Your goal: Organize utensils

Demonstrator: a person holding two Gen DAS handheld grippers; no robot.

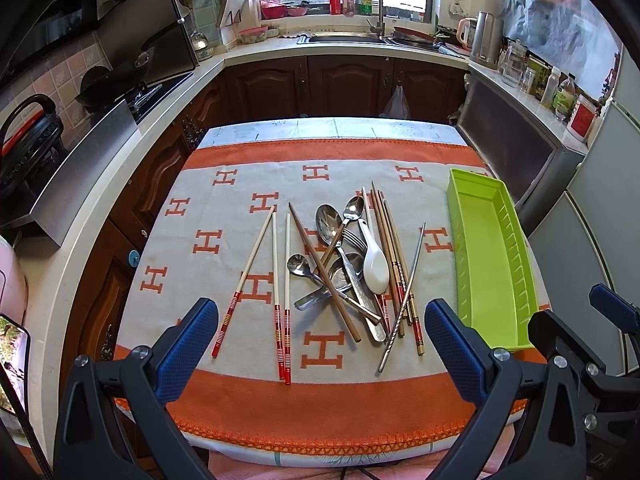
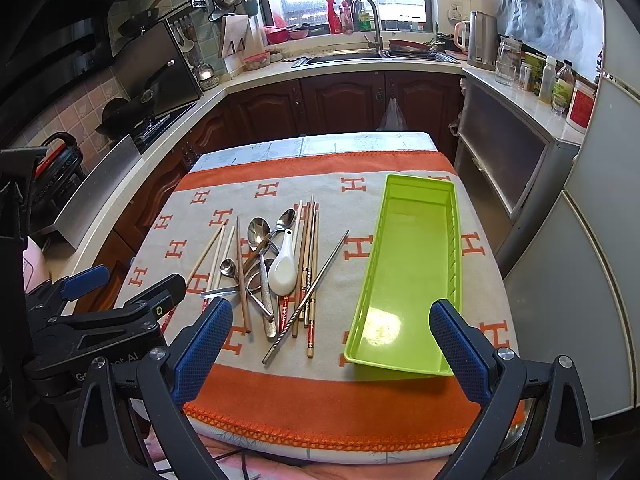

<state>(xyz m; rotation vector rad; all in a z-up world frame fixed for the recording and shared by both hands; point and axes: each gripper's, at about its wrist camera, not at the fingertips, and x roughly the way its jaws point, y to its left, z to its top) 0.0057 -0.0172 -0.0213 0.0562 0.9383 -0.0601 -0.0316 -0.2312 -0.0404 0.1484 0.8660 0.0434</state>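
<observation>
Nothing had been sorted yet. The green tray (image 2: 404, 272) lay empty on the right side of the cloth (image 1: 240, 400), its long axis running away from me, with nothing in it but glare on its floor.

All the utensils lay loose on the cloth to the left of the tray. The main heap (image 1: 352, 264) was a tangle: metal spoons, a fork (image 1: 354, 239) and a white ceramic spoon (image 1: 376, 264) lay across one another, with a brown chopstick (image 1: 324, 272) slanting over them. Just right of the white spoon, several wooden chopsticks (image 1: 390, 248) lay roughly side by side, and a metal chopstick (image 2: 306, 298) crossed them at an angle, nearest the tray but apart from it. To the left of the heap, three pale chopsticks (image 1: 276, 272) with red ends lay separately.

I held my left gripper (image 1: 320, 352) spread wide, nothing between its pads, above the near edge of the cloth facing the heap. My right gripper (image 2: 332, 344) was spread just as wide and empty, hovering over the near end of the tray and the gap beside it.

As I judged it, the whole job remained: every piece had to be lifted out and laid in the tray. The outlying chopsticks looked easiest to take first; the stacked spoons would likely shift when one was pulled.
</observation>
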